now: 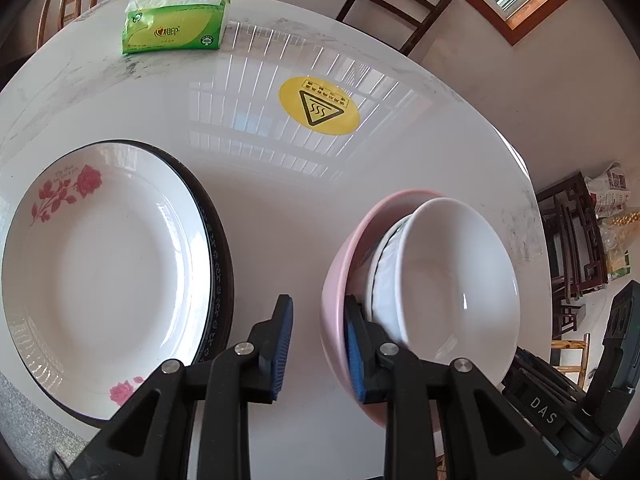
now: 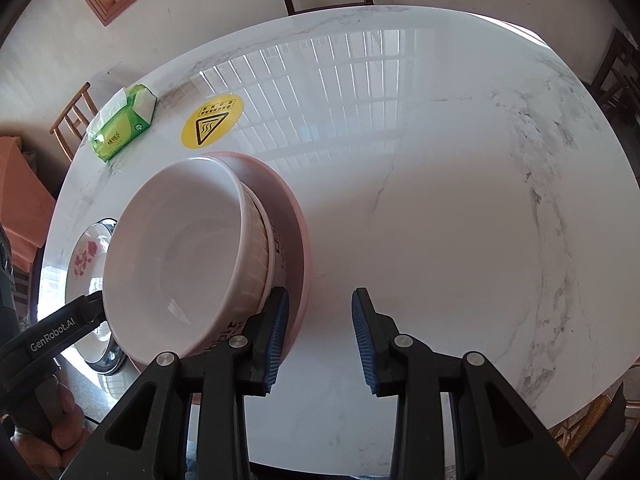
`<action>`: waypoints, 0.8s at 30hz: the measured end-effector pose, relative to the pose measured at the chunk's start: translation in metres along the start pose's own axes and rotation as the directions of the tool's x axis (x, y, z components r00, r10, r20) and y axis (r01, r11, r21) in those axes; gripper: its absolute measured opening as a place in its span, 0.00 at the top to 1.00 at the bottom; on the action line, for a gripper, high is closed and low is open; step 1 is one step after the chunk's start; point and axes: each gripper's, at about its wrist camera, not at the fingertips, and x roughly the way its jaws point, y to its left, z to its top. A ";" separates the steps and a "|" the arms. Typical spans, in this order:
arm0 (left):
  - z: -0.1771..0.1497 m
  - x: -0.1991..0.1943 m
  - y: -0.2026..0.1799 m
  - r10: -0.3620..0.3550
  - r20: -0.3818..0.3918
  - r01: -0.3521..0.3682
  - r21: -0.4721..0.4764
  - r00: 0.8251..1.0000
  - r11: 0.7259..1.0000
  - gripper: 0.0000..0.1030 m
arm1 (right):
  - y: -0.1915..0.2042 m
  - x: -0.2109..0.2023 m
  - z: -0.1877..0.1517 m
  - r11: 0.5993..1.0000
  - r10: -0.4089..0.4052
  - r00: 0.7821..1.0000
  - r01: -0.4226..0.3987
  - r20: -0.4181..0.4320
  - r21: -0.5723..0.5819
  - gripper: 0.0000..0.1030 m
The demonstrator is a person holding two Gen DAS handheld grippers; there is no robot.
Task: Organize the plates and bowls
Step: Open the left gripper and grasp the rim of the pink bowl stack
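Evidently both grippers, left gripper point(image 1: 316, 344) and right gripper point(image 2: 320, 340), straddled the pink bowl point(image 1: 340, 276) rim beside the rose plate point(image 1: 104, 272) (jaws apart, unclamped), steadying the nested stack.

The table point(image 1: 256, 216) is glossy white marble with faint grey veins and bears a round yellow sticker point(image 1: 319, 105) printed with a black warning triangle. The tissue pack point(image 1: 176, 26) is bright green. A white plate point(image 1: 104, 276) carries pink roses and lies on a dark-rimmed plate point(image 1: 218, 280). A plain white bowl point(image 1: 456, 284) sits in a pale pink bowl point(image 1: 334, 292). Both grippers' pads point(image 1: 282, 350) are blue on black fingers.
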 end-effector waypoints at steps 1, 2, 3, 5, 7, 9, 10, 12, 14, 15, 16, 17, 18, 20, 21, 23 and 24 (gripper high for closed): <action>0.000 0.000 0.000 0.006 0.004 -0.006 0.005 1.000 1.000 0.74 | 0.000 0.000 0.000 1.000 -0.001 1.000 0.001 0.001 0.001 0.70; 0.000 0.000 0.000 0.011 0.007 -0.011 0.006 1.000 1.000 0.72 | 0.001 0.001 0.001 1.000 -0.002 1.000 0.002 0.002 -0.001 0.70; -0.001 -0.001 0.001 0.012 0.012 -0.012 0.005 1.000 1.000 0.70 | 0.001 0.000 0.001 1.000 -0.004 1.000 0.004 0.001 -0.001 0.69; -0.001 -0.001 0.003 0.016 0.021 -0.016 0.006 1.000 1.000 0.68 | -0.001 0.000 0.001 1.000 -0.002 1.000 0.002 0.002 0.009 0.68; -0.002 -0.001 0.002 0.017 0.030 -0.018 0.017 0.999 1.000 0.68 | -0.003 0.002 0.001 1.000 0.012 1.000 -0.012 0.005 0.027 0.67; -0.002 -0.001 0.001 0.023 0.044 -0.024 0.024 0.999 0.999 0.68 | -0.006 0.003 0.001 0.999 0.014 1.000 -0.014 0.006 0.040 0.63; -0.002 -0.002 0.001 0.025 0.048 -0.026 0.027 0.999 0.999 0.68 | -0.006 0.003 0.001 0.999 0.010 1.000 -0.010 0.007 0.042 0.60; -0.002 -0.002 0.001 0.023 0.055 -0.025 0.032 0.998 0.999 0.68 | -0.007 0.003 0.001 0.999 0.010 1.000 -0.010 0.009 0.035 0.59; -0.002 -0.001 0.003 0.015 0.055 -0.016 0.028 0.998 0.999 0.68 | -0.008 0.004 0.002 0.999 0.002 1.000 -0.002 0.008 0.033 0.55; -0.002 -0.001 0.004 0.010 0.055 -0.011 0.025 0.998 1.000 0.68 | -0.008 0.004 0.002 0.999 -0.003 1.000 0.003 0.009 0.032 0.53; -0.001 0.000 0.004 0.006 0.056 -0.008 0.024 0.998 1.000 0.68 | -0.008 0.004 0.002 1.000 -0.009 1.000 0.009 0.011 0.030 0.50; -0.001 0.000 0.004 0.005 0.056 -0.007 0.025 0.998 1.000 0.68 | -0.009 0.005 0.002 0.999 -0.012 1.000 0.011 0.011 0.030 0.49; 0.000 0.000 0.004 0.006 0.056 -0.007 0.026 0.998 1.000 0.68 | -0.010 0.005 0.002 0.999 -0.011 1.000 0.011 0.010 0.032 0.48; 0.000 0.000 0.004 0.005 0.056 -0.007 0.026 0.998 1.000 0.68 | -0.010 0.005 0.003 0.999 -0.011 1.000 0.010 0.008 0.032 0.46; 0.001 0.000 0.004 0.003 0.055 -0.004 0.024 0.998 1.000 0.68 | -0.010 0.005 0.003 1.000 -0.012 1.000 0.012 0.009 0.029 0.46; 0.001 0.001 0.004 -0.003 0.053 0.002 0.020 0.999 1.000 0.68 | -0.010 0.006 0.004 1.000 -0.016 1.000 0.015 0.011 0.026 0.46; 0.001 0.001 0.004 -0.004 0.053 0.003 0.020 0.999 1.000 0.68 | -0.010 0.005 0.004 1.000 -0.018 1.000 0.017 0.011 0.026 0.46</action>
